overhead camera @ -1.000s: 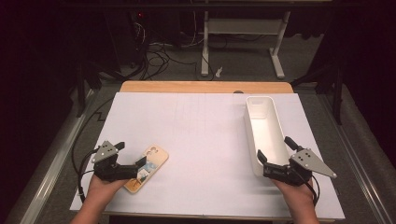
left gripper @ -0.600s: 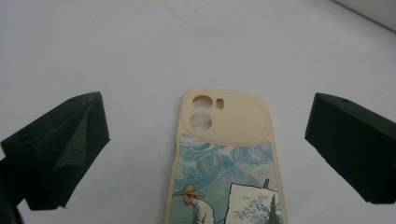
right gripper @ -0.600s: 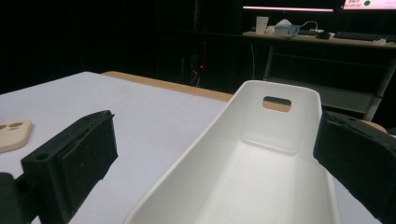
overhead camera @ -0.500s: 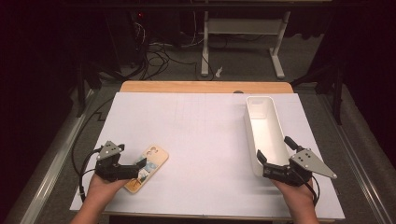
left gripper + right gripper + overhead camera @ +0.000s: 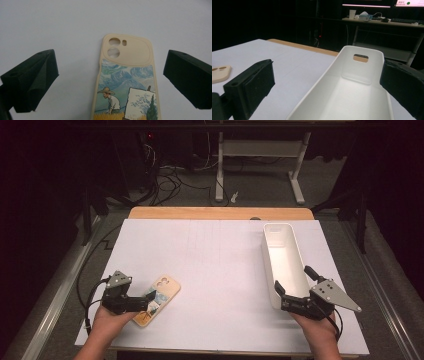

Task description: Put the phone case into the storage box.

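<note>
Phone case [image 5: 127, 80] lies flat on white table cover [image 5: 215, 265], near-left, straddled w/ jaws wide by left gripper [image 5: 142, 304], nothing held, prob. lined up for a pinch. Right gripper [image 5: 281, 299], also wide & empty, is poised at white bin [image 5: 285, 262] near end.

Black grippers [image 5: 144, 304] [image 5: 283, 296] w/ grey triangular plates, black cables.

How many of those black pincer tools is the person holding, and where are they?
2. The left tool is at the table's near left, open over a phone case. The right tool is at the near right, open at the end of a white bin.
</note>
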Tool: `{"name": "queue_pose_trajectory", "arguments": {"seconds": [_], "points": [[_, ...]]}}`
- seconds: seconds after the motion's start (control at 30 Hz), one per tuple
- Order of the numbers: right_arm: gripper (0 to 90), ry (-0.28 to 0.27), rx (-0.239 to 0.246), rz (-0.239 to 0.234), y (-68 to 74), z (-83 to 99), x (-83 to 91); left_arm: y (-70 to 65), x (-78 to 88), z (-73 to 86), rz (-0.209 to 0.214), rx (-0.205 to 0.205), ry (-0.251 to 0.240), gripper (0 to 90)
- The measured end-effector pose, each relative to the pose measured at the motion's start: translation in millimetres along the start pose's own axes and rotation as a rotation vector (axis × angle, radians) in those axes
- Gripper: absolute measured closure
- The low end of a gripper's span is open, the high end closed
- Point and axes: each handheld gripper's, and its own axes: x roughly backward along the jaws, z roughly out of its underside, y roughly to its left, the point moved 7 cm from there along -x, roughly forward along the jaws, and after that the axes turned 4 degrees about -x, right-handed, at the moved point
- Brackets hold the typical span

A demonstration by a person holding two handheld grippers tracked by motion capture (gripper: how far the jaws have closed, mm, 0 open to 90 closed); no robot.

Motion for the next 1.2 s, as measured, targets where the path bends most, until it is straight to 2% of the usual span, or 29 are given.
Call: {"name": "queue_pose_trajectory", "arguments": {"seconds": [0.3, 0.47, 0.63, 0.73, 0.87, 1.03, 1.1, 1.2], "points": [[0.3, -0.006, 0.011, 0.000, -0.4, -1.8, -0.3, 3.5, -0.4, -1.9, -0.016, 0.016, 0.034, 0.7], [0.3, -0.007, 0.013, -0.006, -0.6, -0.9, 0.0, 5.3, -1.3, -1.1, -0.036, 0.000, 0.078, 0.7], [0.3, -0.011, 0.015, -0.012, -1.1, -1.4, 0.2, 10.2, 1.4, -1.5, -0.044, 0.029, 0.141, 0.7], [0.3, -0.014, 0.015, -0.015, -1.6, -1.9, 0.6, 10.8, 2.2, 0.3, -0.060, 0.007, 0.186, 0.7], [0.3, -0.018, 0.001, -0.019, -2.1, -3.0, 1.5, 10.9, 3.1, 4.8, -0.071, 0.006, 0.269, 0.7], [0.3, -0.024, 0.003, -0.019, -3.0, -3.8, 2.2, 8.5, 6.3, 9.9, -0.082, -0.041, 0.347, 0.7], [0.3, -0.023, 0.000, -0.019, -3.0, -3.6, 2.5, 7.9, 7.0, 9.8, -0.086, -0.029, 0.370, 0.7], [0.3, -0.024, -0.002, -0.023, -2.8, -3.8, 3.0, 6.5, 8.7, 14.2, -0.091, -0.038, 0.426, 0.7]]}}
